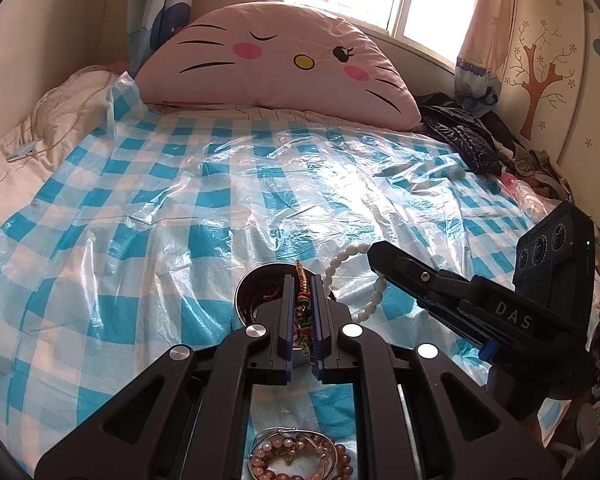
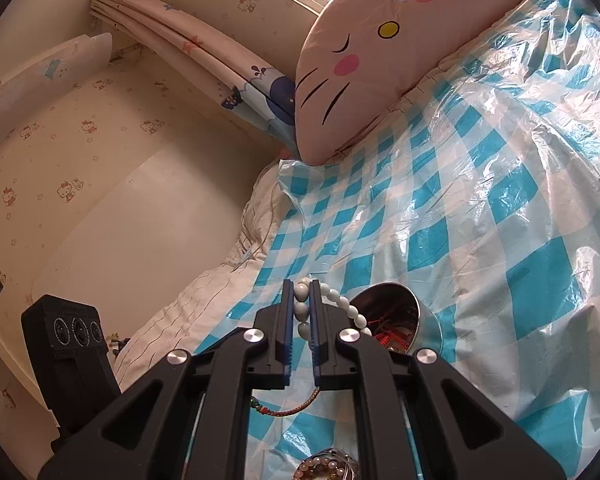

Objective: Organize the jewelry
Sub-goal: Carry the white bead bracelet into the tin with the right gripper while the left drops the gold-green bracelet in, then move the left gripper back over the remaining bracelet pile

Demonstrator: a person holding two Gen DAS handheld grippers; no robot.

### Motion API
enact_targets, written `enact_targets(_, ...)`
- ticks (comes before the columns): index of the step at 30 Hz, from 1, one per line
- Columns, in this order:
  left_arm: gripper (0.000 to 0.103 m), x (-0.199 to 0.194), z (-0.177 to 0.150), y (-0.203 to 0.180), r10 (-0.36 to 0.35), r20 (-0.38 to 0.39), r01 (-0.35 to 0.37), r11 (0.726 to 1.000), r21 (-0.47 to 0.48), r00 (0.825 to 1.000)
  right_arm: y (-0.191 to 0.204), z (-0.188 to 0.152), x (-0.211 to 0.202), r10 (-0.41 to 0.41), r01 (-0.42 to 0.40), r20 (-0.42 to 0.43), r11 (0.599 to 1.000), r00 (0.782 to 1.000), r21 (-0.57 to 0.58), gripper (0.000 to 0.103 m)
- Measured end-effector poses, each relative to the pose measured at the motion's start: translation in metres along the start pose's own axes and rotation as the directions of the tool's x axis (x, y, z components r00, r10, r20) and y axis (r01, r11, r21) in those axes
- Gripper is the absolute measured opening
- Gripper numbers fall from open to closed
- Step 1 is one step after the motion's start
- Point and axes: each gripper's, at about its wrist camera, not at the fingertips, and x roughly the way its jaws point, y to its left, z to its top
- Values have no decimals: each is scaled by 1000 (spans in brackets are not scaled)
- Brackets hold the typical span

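Left wrist view is showing raised letters "DAS" on the black plastic body of the right gripper (image 1: 374, 254), which is reaching in from the right. That gripper is clamping a white bracelet of smooth oval beads (image 1: 342, 264); in the right wrist view its blue-edged jaws are pinching the beads near their tips, and the white bracelet (image 2: 304, 308) is hanging as a loop beside a round shiny metal bowl (image 2: 428, 320). The bowl is sitting on a crinkled, glossy plastic sheet checked in turquoise and white (image 1: 220, 184), and red and dark strands are lying inside it.

The left gripper (image 1: 303, 284) is closing its jaws on a woven cord bracelet in green, orange and gold thread (image 1: 302, 300), holding it directly above the metal bowl (image 1: 246, 284). A loose end of this cord (image 2: 292, 411) is showing under the right gripper (image 2: 303, 292) in the right wrist view.

Near the bottom edge, a pile of amber-brown round-bead bracelets with thin silver bangles (image 1: 296, 456) is lying on the sheet. Behind, a large pink half-round cushion with a cartoon cat face, black whiskers, yellow nose and pink cheeks (image 1: 276, 60) is leaning against the window wall. A black quilted jacket (image 1: 460, 136) is lying crumpled at the right of the bed.
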Motion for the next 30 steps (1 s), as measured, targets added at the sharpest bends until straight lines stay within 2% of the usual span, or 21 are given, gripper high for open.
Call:
enact_targets(6,8,23,8,6,-29,-9,28,999,-37,1000,-9,5,8,-30,30,2,1000,1000,-6,9)
enact_targets(9,8,53,6,11,-9,-73,5,998,-55,997,-13,9,26,-53,52,-35,998,998,-21,10)
enact_targets(10,8,60,4,15,9,-91,-15,998,-68,996,-16,9,37,-55,53,-73,998,996,-18,12)
enact_targets(11,8,63,1,18,22,-102,-30,997,-76,995,-20,7,45,-65,64,-95,998,993,-12,22)
enact_targets(12,8,63,-2,20,37,-99,-44,996,-73,994,-23,5,50,-77,76,-103,997,992,-9,26)
enact_targets(14,8,58,-5,24,59,-87,-64,996,-58,995,-22,3,51,-82,81,-104,997,991,-17,26)
enact_targets(17,8,53,-8,34,55,-89,-63,994,-87,994,-17,4,41,-106,103,-68,994,992,-47,28)
enact_targets(22,9,36,-19,46,72,-90,-83,989,-121,993,-17,-1,31,-165,161,-69,985,984,-59,35)
enact_targets(24,9,32,-28,51,93,-101,-106,984,-141,991,-12,-3,31,-205,198,-69,975,976,-102,39)
enact_targets(27,10,30,-41,62,122,-123,-144,971,-192,985,4,-8,42,-211,193,-91,965,973,-178,49)
enact_targets(30,10,26,-43,71,161,-111,-183,957,-227,981,24,-21,68,-219,169,-152,944,964,-285,51)
